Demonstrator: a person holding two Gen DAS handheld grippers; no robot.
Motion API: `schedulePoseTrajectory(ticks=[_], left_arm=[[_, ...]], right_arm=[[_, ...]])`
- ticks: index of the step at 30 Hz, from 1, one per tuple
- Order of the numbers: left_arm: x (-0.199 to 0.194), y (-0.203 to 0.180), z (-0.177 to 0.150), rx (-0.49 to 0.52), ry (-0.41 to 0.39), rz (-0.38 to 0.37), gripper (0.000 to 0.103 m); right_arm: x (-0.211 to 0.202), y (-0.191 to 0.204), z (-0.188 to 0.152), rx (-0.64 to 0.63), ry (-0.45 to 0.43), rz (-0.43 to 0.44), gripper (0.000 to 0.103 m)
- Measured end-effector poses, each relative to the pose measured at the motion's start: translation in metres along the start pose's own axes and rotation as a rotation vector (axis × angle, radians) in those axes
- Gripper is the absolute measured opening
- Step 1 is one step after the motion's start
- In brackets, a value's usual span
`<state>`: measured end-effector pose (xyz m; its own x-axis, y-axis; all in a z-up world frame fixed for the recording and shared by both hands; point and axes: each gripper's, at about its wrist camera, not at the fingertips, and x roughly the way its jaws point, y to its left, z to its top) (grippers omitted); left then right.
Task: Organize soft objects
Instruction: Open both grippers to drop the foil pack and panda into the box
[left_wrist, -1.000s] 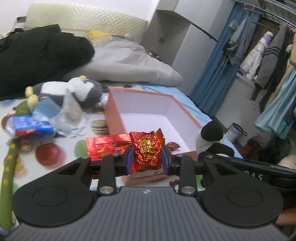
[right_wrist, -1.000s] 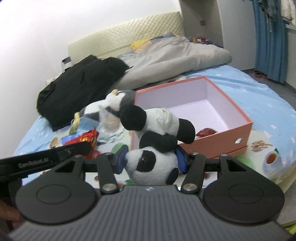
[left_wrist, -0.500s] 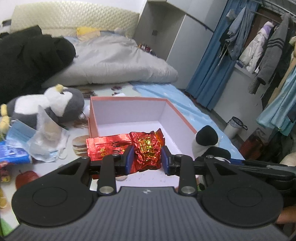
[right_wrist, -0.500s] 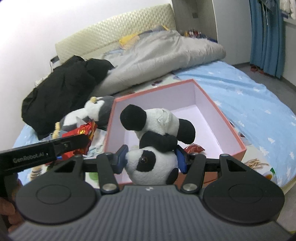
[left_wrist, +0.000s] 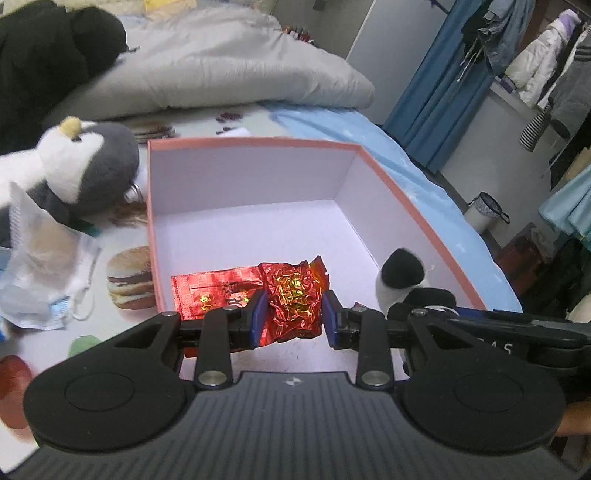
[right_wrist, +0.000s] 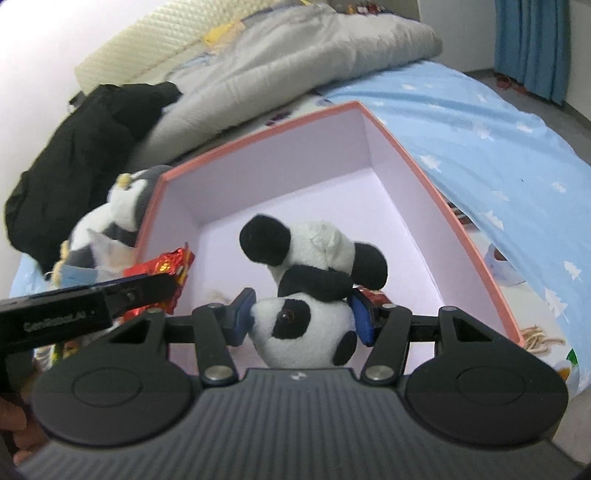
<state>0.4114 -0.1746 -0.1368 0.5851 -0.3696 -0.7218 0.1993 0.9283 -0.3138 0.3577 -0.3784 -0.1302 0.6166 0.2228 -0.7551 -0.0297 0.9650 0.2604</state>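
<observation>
Right up close, the left gripper (left_wrist: 292, 316) pinches a crumpled red foil snack packet (left_wrist: 291, 301), its long side running leftward across the fingers, and the right gripper (right_wrist: 300, 317) squeezes a panda plush (right_wrist: 308, 291) by the head, body sticking forward. Both loads hang directly over the near part of the pink box (left_wrist: 417, 218), the panda on the right, the packet on the left, so I'd judge each only needs lowering and letting go. Farther left, a penguin plush (left_wrist: 85, 166) and a face mask (left_wrist: 44, 280) lie on the bed outside the box, with a grey duvet (left_wrist: 229, 62) beyond.
</observation>
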Motion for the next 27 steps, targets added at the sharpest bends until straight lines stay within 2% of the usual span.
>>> schedulePoseTrajectory(ticks=[4,6,9,11,27], left_arm=[[0.013,0.003,0.001,-0.01,0.016,0.005,0.038],[0.014,0.002,-0.001,-0.01,0.032,-0.004,0.043],[0.009,-0.002,-0.003,0.015,0.025,0.027,0.044],[0.001,-0.002,-0.005,0.016,0.014,0.019,0.044],[-0.122,-0.009,-0.04,0.034,-0.115,0.005,0.045]], right_arm=[[0.009,-0.008,0.0,0.016,0.015,-0.02,0.059],[0.011,-0.009,-0.001,0.019,0.02,-0.047,0.06],[0.007,-0.007,-0.002,0.015,0.019,-0.043,0.061],[0.0,-0.003,-0.003,0.01,0.004,-0.042,0.061],[-0.092,0.04,-0.037,-0.022,-0.122,-0.008,0.061]])
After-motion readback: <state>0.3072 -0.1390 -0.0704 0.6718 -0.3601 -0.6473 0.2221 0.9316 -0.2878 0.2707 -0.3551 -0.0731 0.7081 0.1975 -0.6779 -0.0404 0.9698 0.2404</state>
